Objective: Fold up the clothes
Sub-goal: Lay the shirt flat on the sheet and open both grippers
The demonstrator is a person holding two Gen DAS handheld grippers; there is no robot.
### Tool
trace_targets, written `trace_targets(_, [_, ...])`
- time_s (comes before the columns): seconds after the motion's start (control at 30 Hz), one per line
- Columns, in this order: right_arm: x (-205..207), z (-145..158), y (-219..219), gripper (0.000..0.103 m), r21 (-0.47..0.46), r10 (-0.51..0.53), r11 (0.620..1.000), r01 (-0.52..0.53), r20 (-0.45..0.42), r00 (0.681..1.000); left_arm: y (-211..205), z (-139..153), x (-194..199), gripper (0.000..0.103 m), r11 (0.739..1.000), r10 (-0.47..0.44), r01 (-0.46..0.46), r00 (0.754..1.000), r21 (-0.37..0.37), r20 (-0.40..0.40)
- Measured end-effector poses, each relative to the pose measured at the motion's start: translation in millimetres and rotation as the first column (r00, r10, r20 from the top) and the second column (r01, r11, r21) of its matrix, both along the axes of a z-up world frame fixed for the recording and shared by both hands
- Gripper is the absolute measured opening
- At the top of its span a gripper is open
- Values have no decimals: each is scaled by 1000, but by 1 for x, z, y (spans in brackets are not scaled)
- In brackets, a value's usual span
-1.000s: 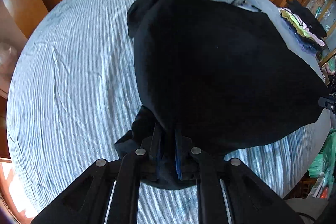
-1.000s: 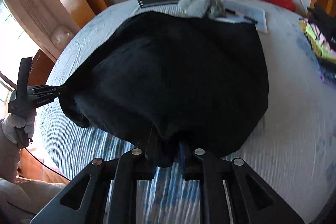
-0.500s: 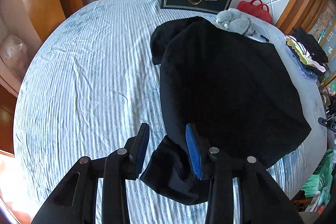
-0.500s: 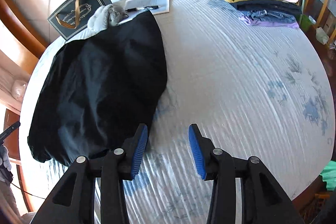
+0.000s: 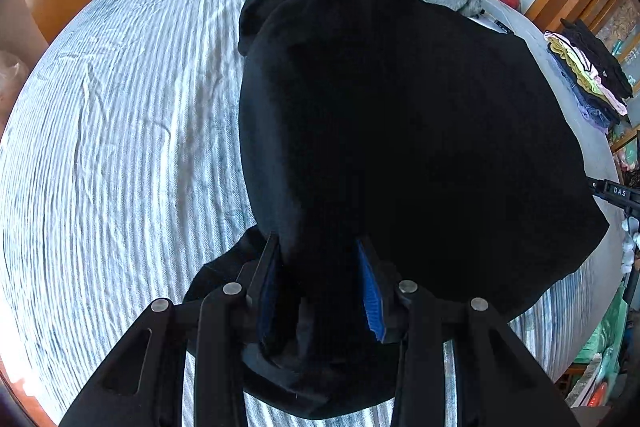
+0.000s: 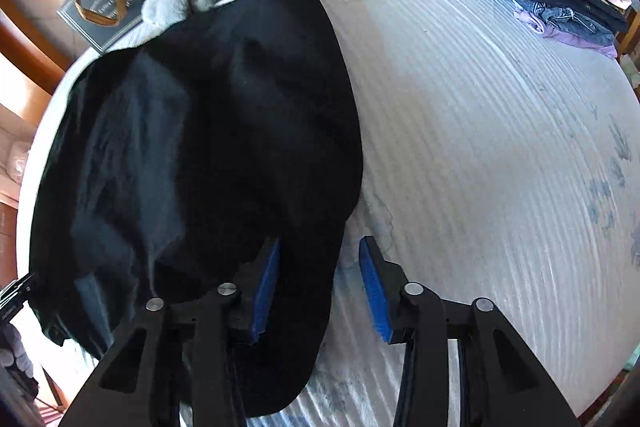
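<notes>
— Black garment [image 5: 392, 131] lies spread on the striped bed [image 5: 120, 147]. Where are the grippers?
— Left gripper [image 5: 320, 291] gapes around its near edge; right gripper [image 6: 318, 287] gapes, straddling the hem.

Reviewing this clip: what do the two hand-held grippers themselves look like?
Both look identical: the left hand-held gripper and right hand-held gripper have matte black angular linkage arms with round silver pivot pins and two fingers lined with ribbed blue pads. No cables or sleeves show.
</notes>
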State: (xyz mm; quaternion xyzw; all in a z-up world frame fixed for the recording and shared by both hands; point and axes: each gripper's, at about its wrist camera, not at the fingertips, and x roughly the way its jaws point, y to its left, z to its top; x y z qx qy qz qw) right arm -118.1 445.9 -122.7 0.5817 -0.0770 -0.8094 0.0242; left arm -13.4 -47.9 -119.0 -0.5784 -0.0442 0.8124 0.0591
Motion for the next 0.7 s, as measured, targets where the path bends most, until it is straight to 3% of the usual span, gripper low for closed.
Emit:
trace_targets(0.03, [-3,0,-3,5,-10,1,1000,-1,-3,1000,2,-1,1,35,1000,-3,3,1000,3,2])
trace_targets(0.1, [-8,10,-15,4,9,30,1000,-30,-34,999,7,-2,4,18,1000,-11,11,1000,-1,2])
trace_targets(0.2, [-1,38,-49,4,-91,169,979,-181,-125,978,15,4,6,17,999,-31,31,999,12,-11])
trace_targets(0.3, [18,62,-95,5,-228,389,874,-428,-197,900,19,11,4,18,999,-39,39,999,13,-24])
trace_targets(0.37, [31,71,-113,10,-256,462,823,-507,-219,860,19,15,2,18,999,-31,31,999,10,-27])
trace_targets(0.43, [38,77,-107,23,-252,424,842,-478,-240,873,17,21,1,18,1000,-25,25,999,9,-34])
trace_targets(0.47, [39,79,-97,28,-241,376,869,-431,-244,894,14,25,2,18,1000,-22,22,999,10,-42])
trace_targets(0.57, [42,75,-57,28,-237,242,927,-290,-210,947,0,37,13,24,1000,-6,6,997,-6,-71])
trace_targets(0.63, [46,64,-37,29,-220,202,947,-234,-159,966,-11,39,22,33,1000,11,-12,997,-20,-79])
trace_targets(0.7, [52,52,-26,29,-206,189,956,-208,-107,976,-22,38,33,35,999,29,-31,996,-29,-79])
